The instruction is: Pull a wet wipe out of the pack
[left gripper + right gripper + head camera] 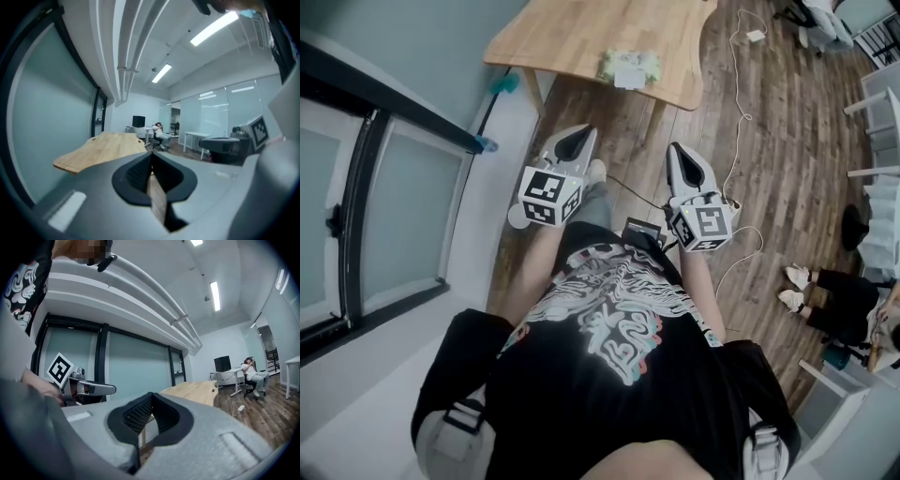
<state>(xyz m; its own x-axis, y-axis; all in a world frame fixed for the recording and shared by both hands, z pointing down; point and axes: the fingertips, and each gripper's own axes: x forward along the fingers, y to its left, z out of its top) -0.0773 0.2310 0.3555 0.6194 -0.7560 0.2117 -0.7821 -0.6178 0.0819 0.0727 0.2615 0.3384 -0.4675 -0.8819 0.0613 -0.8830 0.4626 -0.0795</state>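
- Evidently early: the pack point(628, 67) lies on the wooden tabletop point(572, 33), close to its near edge and toward the right-hand end. No wipe has been drawn out that I can see; a pale patch on top may be the flap, too small to say.
- Left tool point(574, 141): held out in front of the person's chest, tip toward the tabletop, well apart from the pack. Jaws pressed together, nothing between them.
- Right tool point(681, 152): alongside the left, likewise short of the tabletop. From its own view the jaws meet at the tip with nothing caught in them, only a tabletop leg showing through the gap behind.
- Both tools hang over the plank floor point(769, 141), not over the tabletop.
- Done, by my reading: nothing of the task proper.
- Left to do, as I judge it: close in on the near edge, open the jaws, probably steady the pack with one tool, lift the flap if it is shut, pinch a wipe and pull it clear.
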